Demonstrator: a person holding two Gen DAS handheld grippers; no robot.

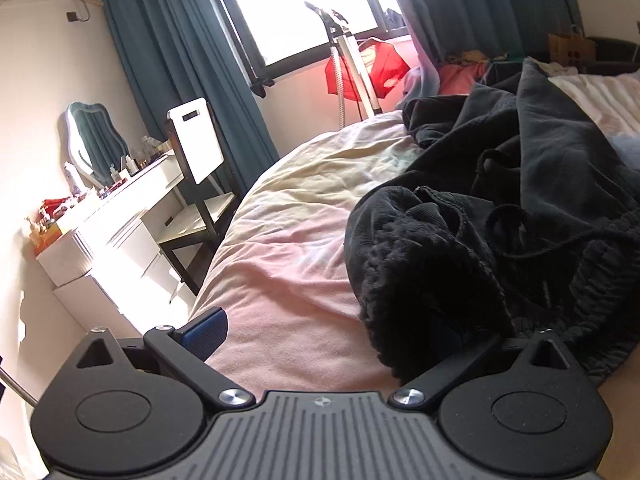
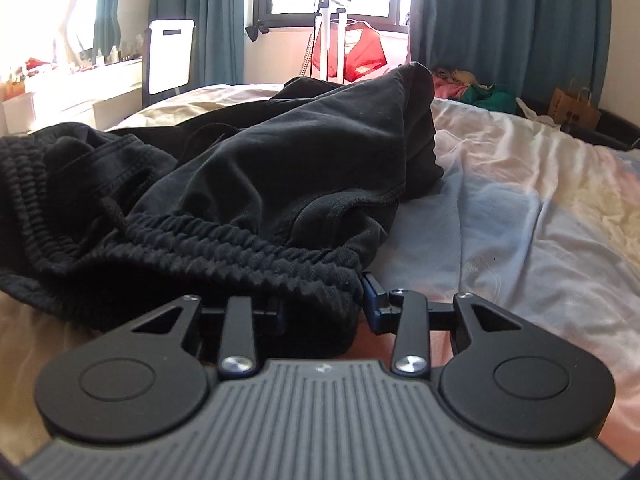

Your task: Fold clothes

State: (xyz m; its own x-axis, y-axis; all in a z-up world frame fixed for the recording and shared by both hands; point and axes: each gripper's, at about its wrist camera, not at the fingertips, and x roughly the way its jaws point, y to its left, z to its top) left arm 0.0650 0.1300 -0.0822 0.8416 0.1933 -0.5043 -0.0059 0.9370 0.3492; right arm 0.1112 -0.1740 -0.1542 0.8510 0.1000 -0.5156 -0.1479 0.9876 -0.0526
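A pair of black trousers [image 1: 500,200] lies crumpled on the bed [image 1: 288,264], its ribbed elastic waistband [image 2: 240,256] and drawcord nearest to me. My right gripper [image 2: 324,308] is shut on the waistband's right end, and the thick ribbed cloth fills the gap between its blue pads [image 2: 371,300]. My left gripper [image 1: 324,336] stands wide open at the waistband's other end. Its left finger [image 1: 204,332] lies bare on the pink cover, while its right finger is hidden under the black cloth. Nothing is pinched between the left jaws.
The bed cover [image 2: 520,220] stretches bare to the right of the trousers. A white dressing table [image 1: 120,208] with a mirror and a chair [image 1: 196,148] stand left of the bed. A steamer stand [image 1: 352,60], a red garment [image 1: 384,64], a clothes pile [image 2: 472,88] and a paper bag [image 2: 572,104] lie beyond.
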